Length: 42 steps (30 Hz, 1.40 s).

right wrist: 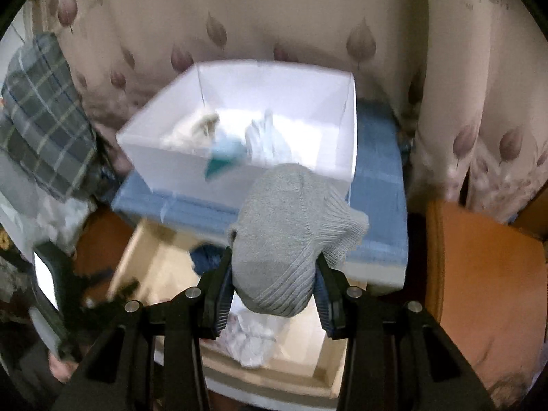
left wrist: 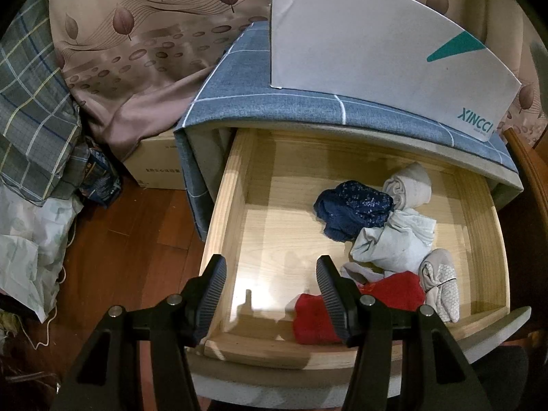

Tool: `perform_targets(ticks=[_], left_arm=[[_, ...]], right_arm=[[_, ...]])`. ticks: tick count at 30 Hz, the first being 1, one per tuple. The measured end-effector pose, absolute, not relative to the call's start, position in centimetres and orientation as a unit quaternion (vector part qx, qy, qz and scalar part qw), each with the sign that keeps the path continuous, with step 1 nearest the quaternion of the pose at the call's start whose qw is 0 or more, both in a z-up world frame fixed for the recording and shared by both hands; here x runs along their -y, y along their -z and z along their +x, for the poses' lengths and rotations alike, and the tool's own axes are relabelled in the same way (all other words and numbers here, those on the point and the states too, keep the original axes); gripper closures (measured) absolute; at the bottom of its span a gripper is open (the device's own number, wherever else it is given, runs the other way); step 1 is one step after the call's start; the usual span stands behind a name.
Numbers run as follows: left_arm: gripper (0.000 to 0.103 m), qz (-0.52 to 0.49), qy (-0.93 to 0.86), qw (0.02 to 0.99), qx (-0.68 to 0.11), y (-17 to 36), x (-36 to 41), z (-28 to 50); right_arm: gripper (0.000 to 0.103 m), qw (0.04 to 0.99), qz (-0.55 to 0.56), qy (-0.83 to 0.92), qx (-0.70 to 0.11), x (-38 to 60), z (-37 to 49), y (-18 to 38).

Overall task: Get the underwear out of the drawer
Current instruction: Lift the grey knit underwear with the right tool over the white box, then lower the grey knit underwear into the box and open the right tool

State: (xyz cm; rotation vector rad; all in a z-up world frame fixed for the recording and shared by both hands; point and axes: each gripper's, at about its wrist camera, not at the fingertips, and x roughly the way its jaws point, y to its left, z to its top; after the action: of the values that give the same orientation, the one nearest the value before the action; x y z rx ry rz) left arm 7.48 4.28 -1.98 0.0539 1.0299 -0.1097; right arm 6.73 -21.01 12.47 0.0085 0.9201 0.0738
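Note:
The wooden drawer (left wrist: 226, 212) stands pulled out under a blue checked cover. Inside on its right side lie a dark blue garment (left wrist: 352, 209), a rolled beige piece (left wrist: 409, 185), a pale crumpled garment (left wrist: 394, 239), a patterned grey-white piece (left wrist: 441, 284) and a red garment (left wrist: 315, 318). My left gripper (left wrist: 270, 294) hangs open over the drawer's front left, its right finger just in front of the red garment, nothing between its pads. My right gripper (right wrist: 274, 287) is shut on a rolled grey knitted garment (right wrist: 287, 236), held above the drawer (right wrist: 161, 263) and just before the white box (right wrist: 339, 164).
The white box (left wrist: 376, 54) stands on the cabinet top's blue cover (left wrist: 239, 82); it holds several pale items. A cardboard carton (left wrist: 154, 161) and bedding sit on the wood floor at the left. A leaf-patterned curtain hangs behind. An orange-brown wooden piece (right wrist: 479, 260) is at the right.

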Motion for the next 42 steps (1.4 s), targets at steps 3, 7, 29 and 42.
perform_targets(ticks=[3, 7, 29, 42], left_arm=[[0.047, 0.026, 0.053, 0.868, -0.493, 2.0, -4.3, 7.5], [0.047, 0.023, 0.053, 0.868, -0.494, 1.9, -4.3, 7.5], [0.047, 0.005, 0.053, 0.868, -0.494, 1.8, -4.6, 8.0], [0.047, -0.001, 0.055, 0.867, -0.496, 1.9, -4.6, 8.1]], right_arm=[[0.064, 0.903, 0.014, -0.038, -0.427, 20.9, 8.6, -14.3], [0.064, 0.908, 0.019, -0.031, -0.418, 21.2, 11.5, -15.9], [0.060, 0.860, 0.005, 0.007, -0.511, 21.7, 22.9, -8.4], [0.052, 0.869, 0.014, -0.007, -0.495, 21.5, 20.5, -11.1]])
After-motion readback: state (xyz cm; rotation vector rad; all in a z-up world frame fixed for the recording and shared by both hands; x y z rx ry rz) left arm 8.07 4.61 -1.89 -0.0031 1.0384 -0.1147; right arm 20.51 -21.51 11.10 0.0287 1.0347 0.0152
